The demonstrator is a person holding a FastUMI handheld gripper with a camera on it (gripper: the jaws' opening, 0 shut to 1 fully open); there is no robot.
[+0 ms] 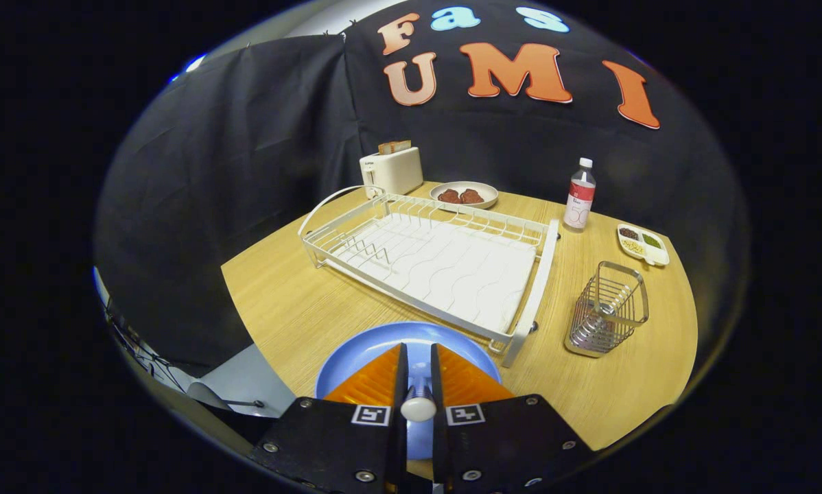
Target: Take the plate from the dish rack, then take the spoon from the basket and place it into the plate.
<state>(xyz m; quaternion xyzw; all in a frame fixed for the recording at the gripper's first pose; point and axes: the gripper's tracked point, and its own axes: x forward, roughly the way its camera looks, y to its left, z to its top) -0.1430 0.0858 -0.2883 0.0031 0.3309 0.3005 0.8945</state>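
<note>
One spoon [418, 405] is clenched in the claw [418, 370] over one blue plate [356, 353]; one dish rack [438, 264] at 12 o'clock, one basket [606, 309] at 2 o'clock.

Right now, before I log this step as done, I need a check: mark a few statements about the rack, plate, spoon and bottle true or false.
1. The dish rack holds no plate. True.
2. The blue plate lies on the table beside the rack. True.
3. The gripper's jaws stand wide open and empty. False: they are closed on the spoon, above the plate.
4. The bottle stands inside the basket. False: it stands on the table beyond the basket.
</note>
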